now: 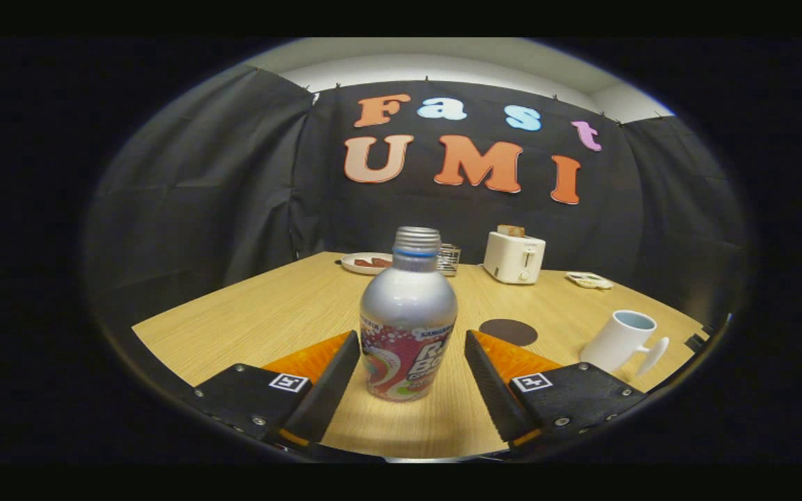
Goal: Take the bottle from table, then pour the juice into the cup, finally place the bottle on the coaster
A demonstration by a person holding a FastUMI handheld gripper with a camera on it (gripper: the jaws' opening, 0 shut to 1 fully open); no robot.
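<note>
A silver bottle (408, 320) with a colourful label and no cap stands upright on the wooden table (262, 313). It sits between my gripper's (411, 337) two fingers, which are spread wide; a gap shows on each side of the bottle, so neither finger touches it. The gripper is open. A dark round coaster (508, 332) lies flat just beyond the right finger. A white cup (620, 341) with a handle stands to the right of the coaster, near the table's right edge.
At the far side of the table stand a white toaster (514, 257) with bread in it, a plate (366, 263) with food, and a small wire rack (448, 259). A small flat object (589, 280) lies at the far right. Black cloth walls surround the table.
</note>
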